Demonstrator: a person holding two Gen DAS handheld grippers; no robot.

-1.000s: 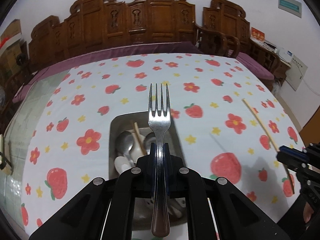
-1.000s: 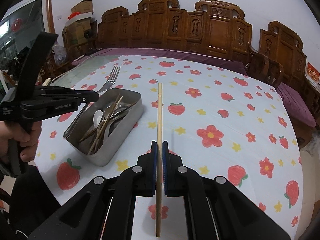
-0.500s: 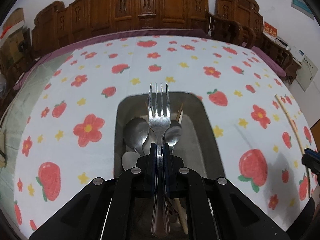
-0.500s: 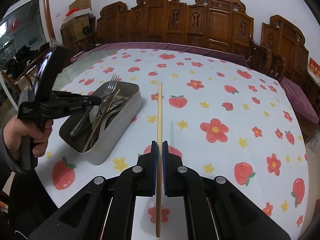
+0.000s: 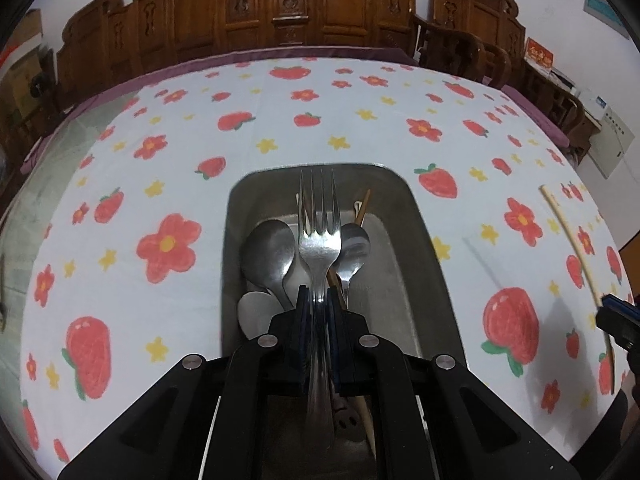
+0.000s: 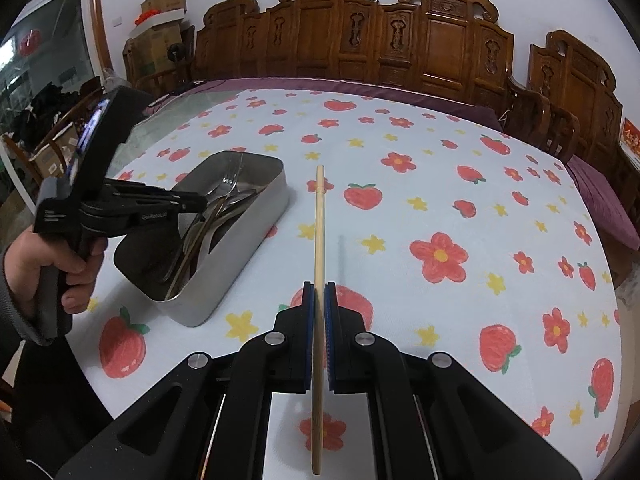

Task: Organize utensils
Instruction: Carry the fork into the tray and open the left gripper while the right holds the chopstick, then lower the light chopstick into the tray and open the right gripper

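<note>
A: What could be going wrong over the steel tray (image 5: 424, 240)?

B: The left gripper (image 5: 318, 300) is just beginning to open around the fork (image 5: 320, 240); dropping now, it could be clattering onto the spoons (image 5: 268, 256) or tipping over the rim.

A: And the right gripper (image 6: 319, 312)?

B: It is clamping tight on a pale chopstick (image 6: 319, 232), hovering beside the tray above the strawberry cloth (image 6: 440, 184).

Both claws are matte black plastic with blue ribbed pads lining the fingers and round silver screws at the linkage joints. The left claw (image 6: 202, 202) has a pistol-style handle, small white lettering along its side and a glowing screen on top. The hand (image 6: 60, 268) emerges from a grey knitted cuff.
</note>
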